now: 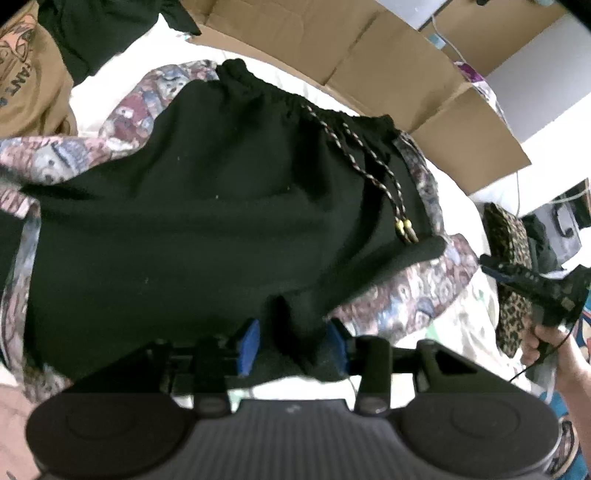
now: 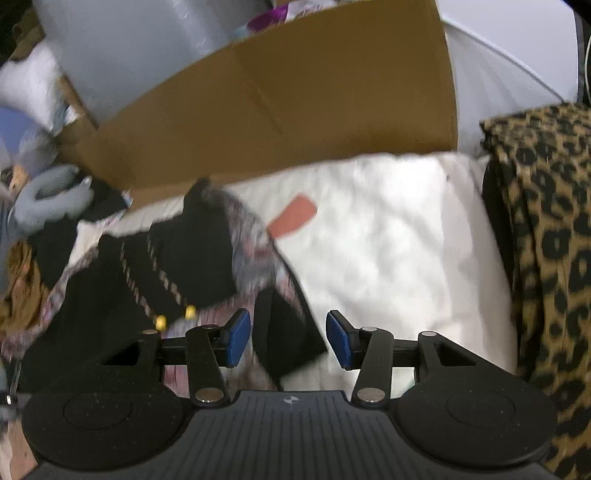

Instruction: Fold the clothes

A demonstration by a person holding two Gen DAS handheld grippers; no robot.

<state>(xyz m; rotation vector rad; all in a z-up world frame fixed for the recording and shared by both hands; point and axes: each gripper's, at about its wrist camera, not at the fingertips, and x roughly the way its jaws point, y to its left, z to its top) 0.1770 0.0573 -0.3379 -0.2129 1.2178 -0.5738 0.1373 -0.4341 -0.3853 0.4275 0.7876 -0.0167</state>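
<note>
Black drawstring shorts lie spread over a patterned garment on the white bed. Their braided cord with gold tips hangs over the front. My left gripper is open, with a fold of the shorts' lower edge between its blue pads. My right gripper is open, its pads either side of a black corner of the shorts without touching it. The right gripper also shows at the right edge of the left wrist view, held in a hand.
Flattened cardboard lines the far side of the bed. A leopard-print cloth lies on the right. A brown printed shirt and a dark garment lie at the far left. A grey plush item sits left.
</note>
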